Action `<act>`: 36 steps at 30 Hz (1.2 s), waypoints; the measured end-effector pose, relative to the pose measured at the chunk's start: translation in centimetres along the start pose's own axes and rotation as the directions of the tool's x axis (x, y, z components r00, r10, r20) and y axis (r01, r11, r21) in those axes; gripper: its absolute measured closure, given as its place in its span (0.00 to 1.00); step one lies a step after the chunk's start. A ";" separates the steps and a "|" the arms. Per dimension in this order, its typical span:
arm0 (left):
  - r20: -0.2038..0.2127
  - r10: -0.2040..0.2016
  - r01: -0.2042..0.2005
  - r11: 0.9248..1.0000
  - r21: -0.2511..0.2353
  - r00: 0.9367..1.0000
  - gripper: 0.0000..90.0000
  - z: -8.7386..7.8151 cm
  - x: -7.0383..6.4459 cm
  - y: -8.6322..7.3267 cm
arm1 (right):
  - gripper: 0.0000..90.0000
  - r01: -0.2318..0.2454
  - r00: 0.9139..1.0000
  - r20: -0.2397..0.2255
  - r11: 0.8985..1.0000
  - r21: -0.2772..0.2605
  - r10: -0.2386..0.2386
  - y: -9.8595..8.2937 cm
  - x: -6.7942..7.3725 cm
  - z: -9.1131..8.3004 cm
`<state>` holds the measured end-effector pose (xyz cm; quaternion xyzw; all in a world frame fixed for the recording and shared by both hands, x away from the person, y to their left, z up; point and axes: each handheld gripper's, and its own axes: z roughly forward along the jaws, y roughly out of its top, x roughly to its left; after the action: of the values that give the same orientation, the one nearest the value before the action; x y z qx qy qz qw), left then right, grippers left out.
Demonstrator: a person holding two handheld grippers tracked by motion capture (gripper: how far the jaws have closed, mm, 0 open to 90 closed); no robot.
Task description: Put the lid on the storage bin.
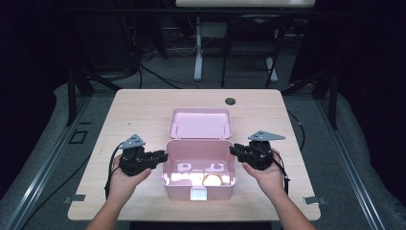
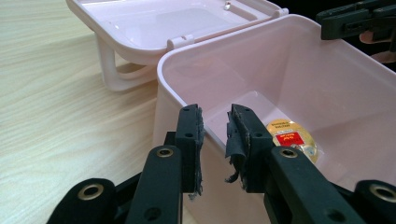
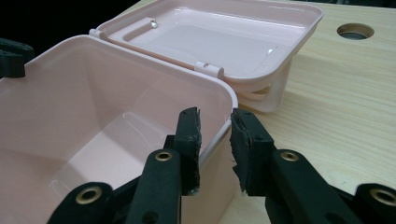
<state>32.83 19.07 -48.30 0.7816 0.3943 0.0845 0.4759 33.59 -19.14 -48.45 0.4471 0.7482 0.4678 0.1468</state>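
Pink box (image 1: 199,168), lid back: your left gripper (image 1: 162,156) and right gripper (image 1: 233,150), jaws spread, straddle its side walls; pinch both evenly.

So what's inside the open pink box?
On the pink box's floor lies a round gold-rimmed item with a red label. The high view has glare there, and the near wall covers part of the floor.
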 end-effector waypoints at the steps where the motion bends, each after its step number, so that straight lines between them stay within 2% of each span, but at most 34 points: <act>1: 0.002 0.002 -0.002 1.000 -0.002 1.000 0.82 0.0 0.1 0.0 | 0.81 0.001 1.000 0.000 1.000 0.000 -0.001 0.0 0.0 0.0; 6: 0.006 -0.009 0.009 1.000 -0.012 1.000 0.82 -0.1 0.1 -0.2 | 0.80 -0.004 1.000 -0.006 1.000 0.009 0.004 0.2 0.1 0.0; 9: 0.007 -0.012 0.012 1.000 -0.018 1.000 0.83 -0.1 0.1 -0.3 | 0.78 -0.010 1.000 -0.017 1.000 -0.009 0.010 0.5 0.0 0.0; 16: 0.009 -0.013 0.013 1.000 -0.023 1.000 0.83 -0.2 0.2 -0.4 | 0.76 0.004 1.000 0.007 1.000 -0.010 -0.004 1.9 0.0 0.5; 27: 0.009 -0.011 0.011 1.000 -0.025 1.000 0.84 -0.3 0.0 -0.4 | 0.75 0.015 0.998 0.063 1.000 0.006 -0.015 5.5 -0.2 1.4; 36: 0.014 -0.007 0.007 1.000 -0.018 1.000 0.84 -0.5 0.0 -0.5 | 0.75 0.007 0.991 0.132 0.999 0.032 -0.011 7.4 -1.8 3.5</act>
<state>32.32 19.53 -48.45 0.7764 0.3929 0.0807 0.4861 40.76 -17.41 -44.45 0.4760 0.7462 0.4245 0.1910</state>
